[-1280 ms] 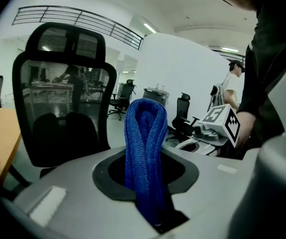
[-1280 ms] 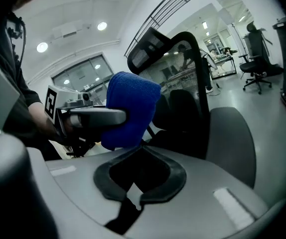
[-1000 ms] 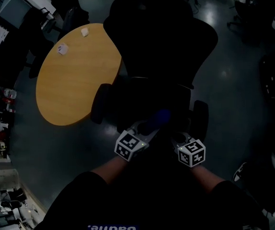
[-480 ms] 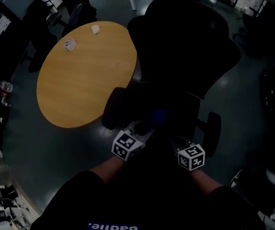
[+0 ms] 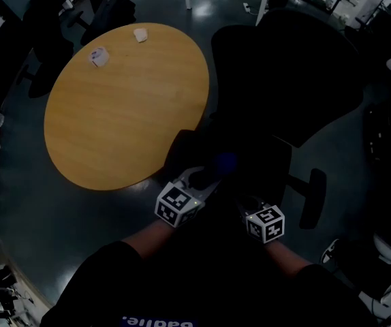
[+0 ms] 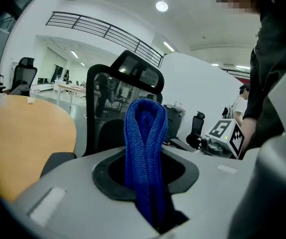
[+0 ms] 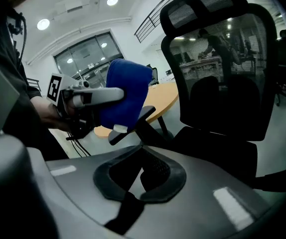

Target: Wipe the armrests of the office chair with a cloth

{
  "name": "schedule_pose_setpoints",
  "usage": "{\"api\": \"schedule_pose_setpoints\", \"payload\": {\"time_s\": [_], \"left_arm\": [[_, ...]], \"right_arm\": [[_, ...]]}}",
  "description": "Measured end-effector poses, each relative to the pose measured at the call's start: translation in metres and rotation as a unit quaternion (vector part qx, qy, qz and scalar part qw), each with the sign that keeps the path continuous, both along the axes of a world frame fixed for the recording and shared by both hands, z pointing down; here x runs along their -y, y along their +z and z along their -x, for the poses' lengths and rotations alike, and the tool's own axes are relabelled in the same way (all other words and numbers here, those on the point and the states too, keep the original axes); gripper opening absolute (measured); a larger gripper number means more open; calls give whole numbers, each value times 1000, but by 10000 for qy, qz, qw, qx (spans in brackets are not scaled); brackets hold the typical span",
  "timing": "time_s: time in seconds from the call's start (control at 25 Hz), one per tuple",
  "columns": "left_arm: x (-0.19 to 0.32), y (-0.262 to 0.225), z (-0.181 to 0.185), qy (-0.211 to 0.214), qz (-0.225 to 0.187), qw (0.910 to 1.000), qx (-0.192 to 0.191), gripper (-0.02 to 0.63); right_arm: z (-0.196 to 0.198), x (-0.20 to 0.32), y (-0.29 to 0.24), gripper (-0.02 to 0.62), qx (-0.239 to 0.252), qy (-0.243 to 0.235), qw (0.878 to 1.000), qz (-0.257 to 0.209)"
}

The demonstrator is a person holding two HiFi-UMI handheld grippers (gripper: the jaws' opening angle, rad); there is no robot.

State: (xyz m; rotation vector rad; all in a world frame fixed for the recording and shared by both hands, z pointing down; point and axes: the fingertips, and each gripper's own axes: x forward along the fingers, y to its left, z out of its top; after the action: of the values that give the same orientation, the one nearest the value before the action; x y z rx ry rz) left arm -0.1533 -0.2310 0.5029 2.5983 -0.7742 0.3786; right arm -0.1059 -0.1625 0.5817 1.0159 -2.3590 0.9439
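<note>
The black office chair (image 5: 284, 94) stands just ahead of me, its mesh back (image 7: 222, 59) and headrest (image 6: 135, 71) upright. My left gripper (image 5: 211, 176) is shut on a folded blue cloth (image 6: 145, 148), which stands up out of the jaws. In the head view the cloth (image 5: 225, 162) hangs over the seat, beside the chair's left armrest (image 5: 182, 148). From the right gripper view the cloth (image 7: 125, 98) sits just above that armrest pad (image 7: 133, 123). My right gripper (image 5: 250, 199) is shut and holds nothing. The other armrest (image 5: 313, 197) lies to its right.
A round wooden table (image 5: 120, 101) fills the left of the head view, close to the chair's left side, with two small white items (image 5: 99, 56) near its far edge. More dark office chairs (image 5: 107, 9) and desks ring the room. The floor is dark grey.
The chair has shifted right and turned in the head view, and the table shows more fully. Both grippers stay close together over the seat, the left still holding the cloth.
</note>
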Motion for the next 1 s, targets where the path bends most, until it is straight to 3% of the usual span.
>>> {"api": "schedule_pose_setpoints", "payload": {"time_s": [0.56, 0.8, 1.0], "left_arm": [[126, 9, 147, -550, -395, 9972, 312, 120], [169, 39, 169, -385, -473, 9953, 757, 120], [182, 64, 158, 99, -451, 9940, 991, 120]], "right_arm": [[113, 18, 9, 6, -342, -660, 9967, 318], [151, 12, 19, 6, -405, -1177, 9909, 513], [186, -3, 29, 5, -308, -1786, 9804, 767]]}}
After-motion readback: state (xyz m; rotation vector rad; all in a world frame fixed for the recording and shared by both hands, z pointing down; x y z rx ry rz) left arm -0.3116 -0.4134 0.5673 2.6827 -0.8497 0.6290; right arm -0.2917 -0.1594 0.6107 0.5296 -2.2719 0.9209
